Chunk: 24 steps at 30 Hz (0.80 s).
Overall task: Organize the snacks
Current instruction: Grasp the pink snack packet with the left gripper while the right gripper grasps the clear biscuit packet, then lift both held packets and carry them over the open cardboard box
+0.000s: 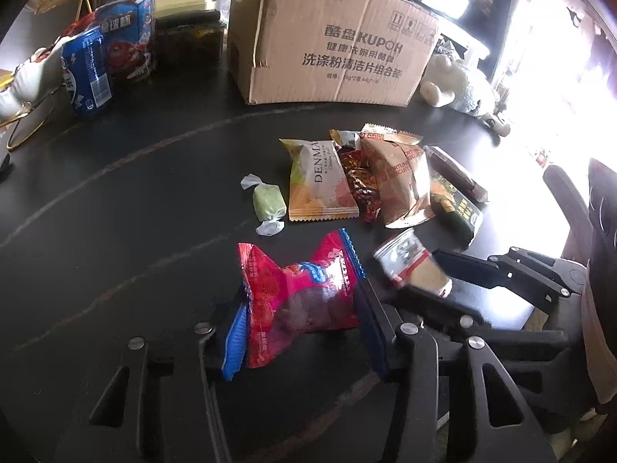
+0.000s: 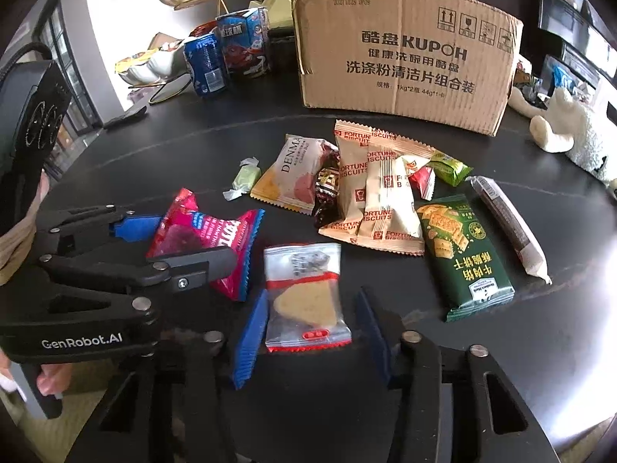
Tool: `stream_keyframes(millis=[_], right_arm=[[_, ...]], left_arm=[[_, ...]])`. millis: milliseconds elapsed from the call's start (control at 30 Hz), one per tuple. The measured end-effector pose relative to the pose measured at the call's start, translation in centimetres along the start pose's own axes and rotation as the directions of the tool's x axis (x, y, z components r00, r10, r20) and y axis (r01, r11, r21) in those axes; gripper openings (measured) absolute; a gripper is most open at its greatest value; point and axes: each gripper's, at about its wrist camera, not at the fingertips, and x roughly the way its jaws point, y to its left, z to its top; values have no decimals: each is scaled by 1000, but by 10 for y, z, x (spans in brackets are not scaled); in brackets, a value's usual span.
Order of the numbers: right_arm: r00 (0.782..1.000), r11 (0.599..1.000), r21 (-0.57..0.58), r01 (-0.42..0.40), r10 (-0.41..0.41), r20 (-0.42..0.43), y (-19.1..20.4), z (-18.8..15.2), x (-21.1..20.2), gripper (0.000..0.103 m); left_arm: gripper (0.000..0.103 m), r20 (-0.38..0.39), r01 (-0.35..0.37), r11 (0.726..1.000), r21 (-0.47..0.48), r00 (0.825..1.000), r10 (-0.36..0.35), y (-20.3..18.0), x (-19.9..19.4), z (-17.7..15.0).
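Observation:
My left gripper (image 1: 300, 324) is shut on a red and blue snack packet (image 1: 297, 297), which also shows in the right wrist view (image 2: 200, 239). My right gripper (image 2: 308, 328) is open around a clear packet with a yellow biscuit (image 2: 306, 297), jaws either side of it, apart from it; the same packet shows in the left wrist view (image 1: 408, 262). A pile of snacks lies beyond: a DENMA packet (image 2: 287, 173), Fortune Biscuits packets (image 2: 381, 196), a green cracker pack (image 2: 462, 254), a brown bar (image 2: 505, 220) and a green wrapped candy (image 2: 243, 177).
An open KUPOH cardboard box (image 2: 408, 54) stands at the back of the dark table (image 2: 193, 142). A blue can (image 2: 204, 65) and a blue snack box (image 2: 246, 46) stand at the back left. A white plush toy (image 2: 567, 127) lies at the right.

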Motion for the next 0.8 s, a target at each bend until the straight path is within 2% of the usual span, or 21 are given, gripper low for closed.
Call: stream_keyframes(millis=[233, 500, 800], right_arm=[[1000, 999, 39, -24, 24, 5, -6, 0, -2, 36], [998, 999, 31, -16, 14, 60, -3, 5, -24, 36], [991, 1000, 19, -3, 0, 136, -5, 21, -55, 36]], left_arm=[[42, 17, -3, 1000, -12, 1000, 3, -2, -6, -1], [41, 76, -28, 1000, 3, 997, 28, -9, -25, -1], [41, 143, -45, 999, 5, 989, 44, -20, -51, 14]])
